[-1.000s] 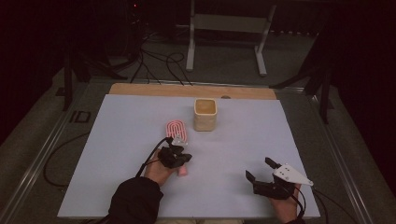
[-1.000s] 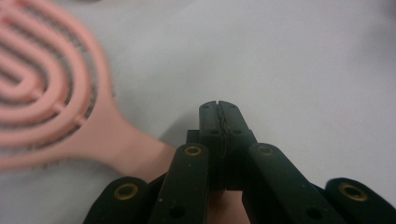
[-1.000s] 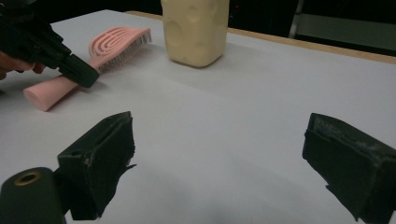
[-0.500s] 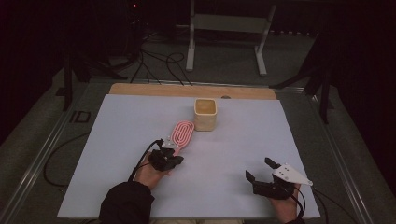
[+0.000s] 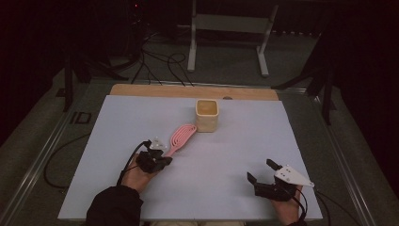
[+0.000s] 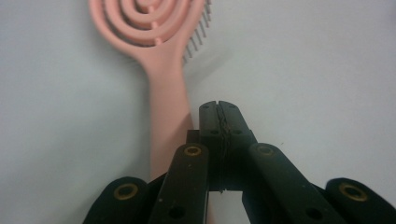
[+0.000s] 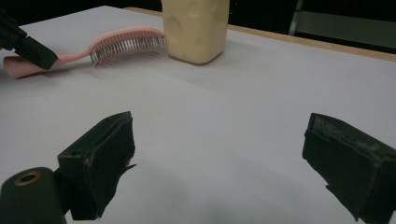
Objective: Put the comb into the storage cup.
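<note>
High view, pink brush: it lies flat on the white table, slanted, its round head just beside the near left of the cream cup and its handle pointing near and left

High view, left gripper: it sits at the handle end of the brush, jaws shut together. A second ago it was nearer the middle of the table with the brush tipped up; now it is further left and the brush is down flat

High view, right gripper: it rests near the right front edge, same spot as before, jaws wide apart, holding nothing

Left gripper view, left gripper: the two black jaws are pressed tight together with nothing between them. The brush handle runs along their left side, just beside them

Right gripper view, right gripper: jaws far apart, bare table between them

Right gripper view, brush: far off on the left, bristles down, its head close to the cup
</note>
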Action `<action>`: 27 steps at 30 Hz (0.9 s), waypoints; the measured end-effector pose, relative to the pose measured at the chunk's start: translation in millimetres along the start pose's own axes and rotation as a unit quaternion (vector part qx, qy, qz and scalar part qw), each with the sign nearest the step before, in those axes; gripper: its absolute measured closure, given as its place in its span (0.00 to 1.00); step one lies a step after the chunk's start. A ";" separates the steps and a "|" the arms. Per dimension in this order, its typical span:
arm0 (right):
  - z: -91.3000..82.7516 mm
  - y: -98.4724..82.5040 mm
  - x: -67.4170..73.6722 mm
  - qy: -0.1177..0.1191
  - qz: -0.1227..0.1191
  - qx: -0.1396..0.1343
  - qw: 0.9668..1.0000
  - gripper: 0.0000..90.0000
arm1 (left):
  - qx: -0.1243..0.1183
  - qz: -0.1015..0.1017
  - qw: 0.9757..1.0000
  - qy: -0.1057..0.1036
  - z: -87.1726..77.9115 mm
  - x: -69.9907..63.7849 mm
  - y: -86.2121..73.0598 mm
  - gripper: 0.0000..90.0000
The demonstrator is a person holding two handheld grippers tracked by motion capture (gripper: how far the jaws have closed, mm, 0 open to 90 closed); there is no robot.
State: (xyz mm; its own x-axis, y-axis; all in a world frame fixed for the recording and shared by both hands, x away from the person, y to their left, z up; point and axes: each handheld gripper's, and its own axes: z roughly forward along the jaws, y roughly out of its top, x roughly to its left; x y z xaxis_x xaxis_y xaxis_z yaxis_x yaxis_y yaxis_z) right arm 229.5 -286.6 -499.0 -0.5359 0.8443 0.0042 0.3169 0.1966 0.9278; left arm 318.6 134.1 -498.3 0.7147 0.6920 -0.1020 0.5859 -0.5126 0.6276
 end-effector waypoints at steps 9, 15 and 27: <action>-0.1 -0.1 -0.3 -0.001 0.002 0.002 1.000 0.10 | -0.003 -0.022 0.999 0.030 -9.8 12.2 -5.2 1.00; 0.6 -0.2 0.2 -0.001 0.001 0.002 1.000 0.10 | -0.004 -0.019 0.999 0.029 -9.8 11.8 -6.2 0.99; 0.1 -0.1 -0.3 -0.001 0.002 0.002 1.000 0.10 | -0.049 -0.025 0.998 0.026 -14.2 8.2 -5.0 0.75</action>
State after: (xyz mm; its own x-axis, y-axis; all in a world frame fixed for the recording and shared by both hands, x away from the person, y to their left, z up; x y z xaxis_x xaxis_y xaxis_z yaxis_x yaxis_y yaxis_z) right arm 229.7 -286.9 -499.1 -0.5326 0.8463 0.0064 0.3225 0.1960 0.9260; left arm 316.0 149.5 -491.3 0.6627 0.7426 -0.0962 0.5789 -0.4267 0.6948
